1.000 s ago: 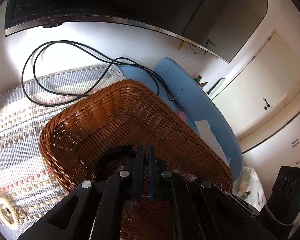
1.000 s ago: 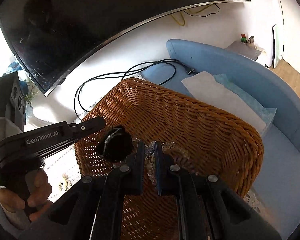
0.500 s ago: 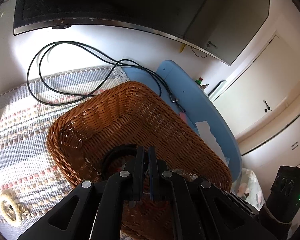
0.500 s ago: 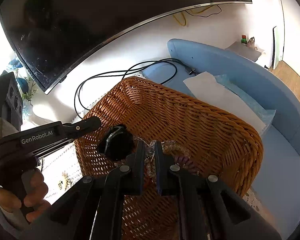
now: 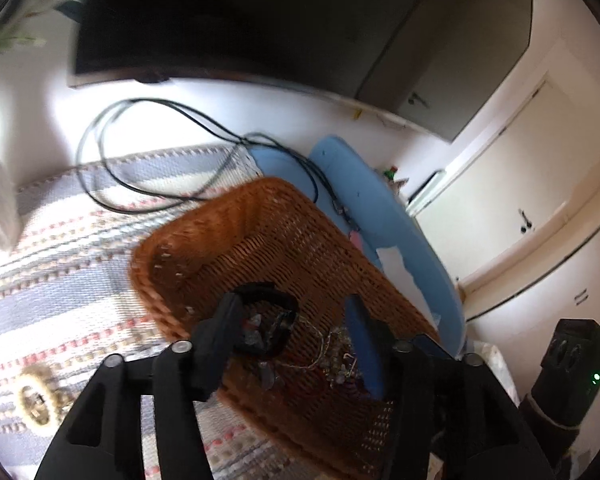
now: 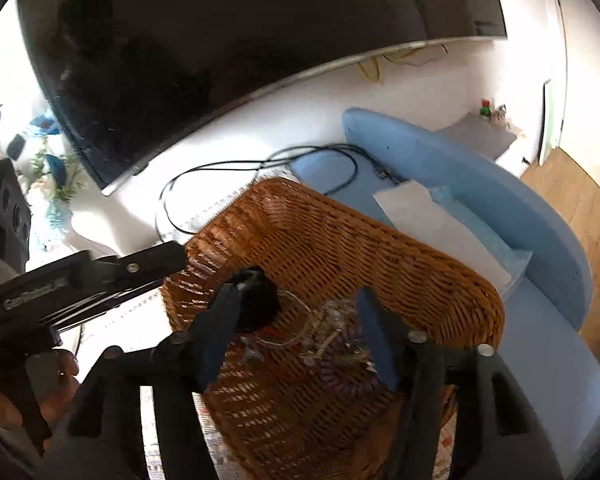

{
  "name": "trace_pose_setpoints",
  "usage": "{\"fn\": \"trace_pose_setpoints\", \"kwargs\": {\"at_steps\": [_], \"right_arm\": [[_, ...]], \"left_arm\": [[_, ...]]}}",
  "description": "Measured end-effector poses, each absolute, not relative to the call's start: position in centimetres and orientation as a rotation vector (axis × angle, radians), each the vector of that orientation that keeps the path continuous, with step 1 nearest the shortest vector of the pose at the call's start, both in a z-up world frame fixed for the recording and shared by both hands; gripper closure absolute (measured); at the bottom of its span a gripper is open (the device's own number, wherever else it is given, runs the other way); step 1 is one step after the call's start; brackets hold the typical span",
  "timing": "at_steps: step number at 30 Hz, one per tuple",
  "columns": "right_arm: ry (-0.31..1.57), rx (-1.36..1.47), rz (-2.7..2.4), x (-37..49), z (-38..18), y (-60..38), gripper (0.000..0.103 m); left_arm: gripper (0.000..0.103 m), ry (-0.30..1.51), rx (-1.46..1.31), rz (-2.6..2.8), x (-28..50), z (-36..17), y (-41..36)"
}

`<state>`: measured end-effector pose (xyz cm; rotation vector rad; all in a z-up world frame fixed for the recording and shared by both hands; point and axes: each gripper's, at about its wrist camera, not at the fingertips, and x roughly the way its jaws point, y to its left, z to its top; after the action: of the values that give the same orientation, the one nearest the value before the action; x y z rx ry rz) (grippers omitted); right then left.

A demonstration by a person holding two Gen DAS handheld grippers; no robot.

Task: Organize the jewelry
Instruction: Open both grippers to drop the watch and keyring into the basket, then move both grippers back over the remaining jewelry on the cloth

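Both our tongs, left gripper [image 5: 292, 316] and right gripper [image 6: 298, 312], are opening above the brown wicker basket [image 5: 300, 240], gripping nothing; the tangled jewelry heap [image 6: 332, 336] lies inside it beneath them, its direction unclear.

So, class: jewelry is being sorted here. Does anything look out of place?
Yes. One beaded piece lies alone on the striped mat, outside the wicker basket where the other jewelry sits tangled.
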<state>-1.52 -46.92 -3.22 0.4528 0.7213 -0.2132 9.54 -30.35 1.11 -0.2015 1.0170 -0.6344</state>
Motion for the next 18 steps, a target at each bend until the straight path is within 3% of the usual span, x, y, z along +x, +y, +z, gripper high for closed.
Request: {"fn": "trace_pose_setpoints", "kwargs": {"at_steps": [13,18], "right_arm": [[0.648,0.286,0.037,1.1,1.6,-39.7,0.037],[0.686,0.225,0.211,3.3,1.7,-34.5,0.037]], "left_arm": [[0.042,0.842,-0.372,-0.168,4.4,2.8,-6.1],[0.042,0.924,-0.36,-0.026,1.5,0.3,-0.2]]}}
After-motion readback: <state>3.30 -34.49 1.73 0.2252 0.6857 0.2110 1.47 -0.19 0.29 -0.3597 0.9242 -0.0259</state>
